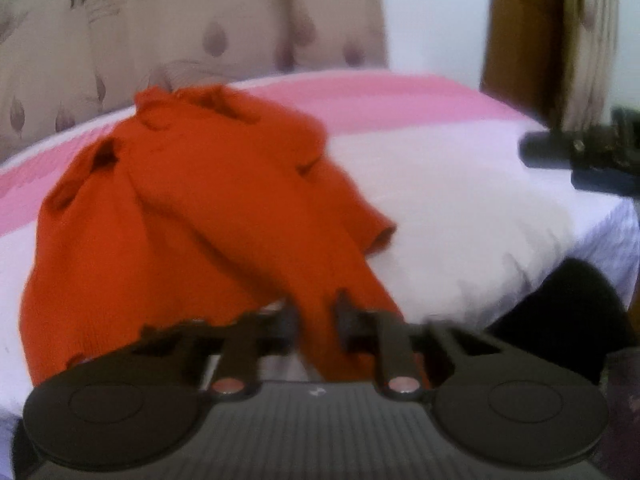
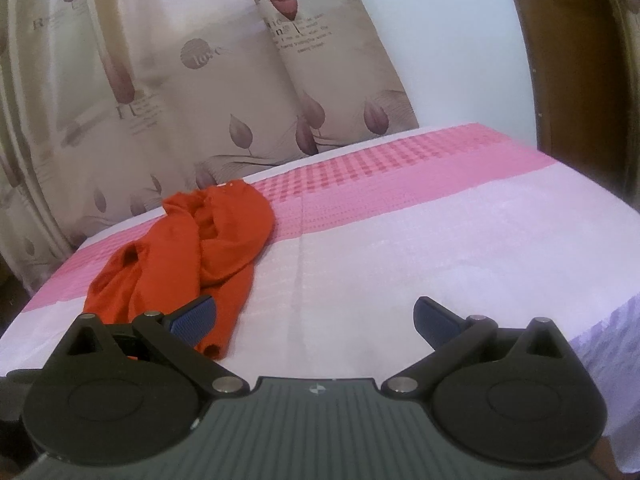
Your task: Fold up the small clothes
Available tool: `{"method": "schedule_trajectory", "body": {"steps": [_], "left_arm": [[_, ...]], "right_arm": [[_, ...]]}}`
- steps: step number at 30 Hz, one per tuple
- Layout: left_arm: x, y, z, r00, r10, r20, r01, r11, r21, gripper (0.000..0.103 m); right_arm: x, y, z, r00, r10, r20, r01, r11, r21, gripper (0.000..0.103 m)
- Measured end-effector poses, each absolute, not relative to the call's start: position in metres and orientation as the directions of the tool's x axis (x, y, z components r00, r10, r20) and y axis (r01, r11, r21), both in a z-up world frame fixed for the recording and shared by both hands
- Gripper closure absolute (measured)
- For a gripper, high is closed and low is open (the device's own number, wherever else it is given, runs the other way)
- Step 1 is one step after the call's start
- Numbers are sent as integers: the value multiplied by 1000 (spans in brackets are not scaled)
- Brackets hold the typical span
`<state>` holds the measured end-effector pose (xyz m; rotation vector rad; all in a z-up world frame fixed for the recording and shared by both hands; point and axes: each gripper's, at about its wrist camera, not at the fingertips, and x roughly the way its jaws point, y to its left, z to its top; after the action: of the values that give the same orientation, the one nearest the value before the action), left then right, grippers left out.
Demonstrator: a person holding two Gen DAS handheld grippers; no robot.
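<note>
A: Where was the garment lying?

B: The orange top sat crumpled on the bed, at about ten o'clock from the right gripper, half on the pink checked band and half on the white cloth. The curtain hung behind it.

A: And the grippers?

B: The left gripper had its fingers drawn close on a bunched length of the fabric, probably a sleeve or hem, which ran up toward twelve o'clock to the heap. The right one stood wide apart with nothing between its blue pads, hovering over bare sheet.

A: How did you expect the cloth to behave?

B: Light, soft and limp, I judged; a ribbed knit that would sag and stretch rather than keep any shape. A single pinch would only drag it into a rope.

A: So where to grasp?

B: At a seam or hem edge, I thought, with the right gripper taking the opposite corner near nine o'clock, so the two could spread it flat.
</note>
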<state>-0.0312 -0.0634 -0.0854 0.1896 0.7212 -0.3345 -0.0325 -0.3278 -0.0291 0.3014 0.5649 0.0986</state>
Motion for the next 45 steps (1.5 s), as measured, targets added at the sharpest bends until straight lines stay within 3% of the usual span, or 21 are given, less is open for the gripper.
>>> {"method": "schedule_trajectory", "body": {"steps": [5,11,18,26,29,33,36,39,45], "left_arm": [[-30,-59,-62,760,-211,-615,309,949,56,97],[-1,-11,9,860,-137,-492,159,987,4,97],[87,92,88,913,141,-382,-140,990,31,97],[205,224,105,807,488,-333,-473,871,129,97],[245,281,82,717,594,-364,-587,797,143,97],[272,354,29,591,639,-493,-690,716,100,97],[276,385,-15,575,594,-563,-684,726,67,94],[263,409,-44,582,534,-613,-699,714,-41,93],[230,445,-48,635,442,-634,-717,643,-270,81]], "right_arm": [[-34,-326,-26,845,159,-511,-7,958,286,0],[-25,-325,-28,838,151,-525,3,960,281,0],[-9,-311,-32,811,151,-565,-17,972,236,0],[25,-295,-41,772,120,-624,-7,983,181,0],[38,-286,-50,755,112,-646,-4,986,166,0],[52,-277,-60,727,95,-680,4,990,143,0],[58,-274,-66,715,85,-694,8,991,130,0],[62,-271,-69,705,87,-704,8,991,131,0],[60,-260,-59,725,150,-672,-68,987,147,0]]}}
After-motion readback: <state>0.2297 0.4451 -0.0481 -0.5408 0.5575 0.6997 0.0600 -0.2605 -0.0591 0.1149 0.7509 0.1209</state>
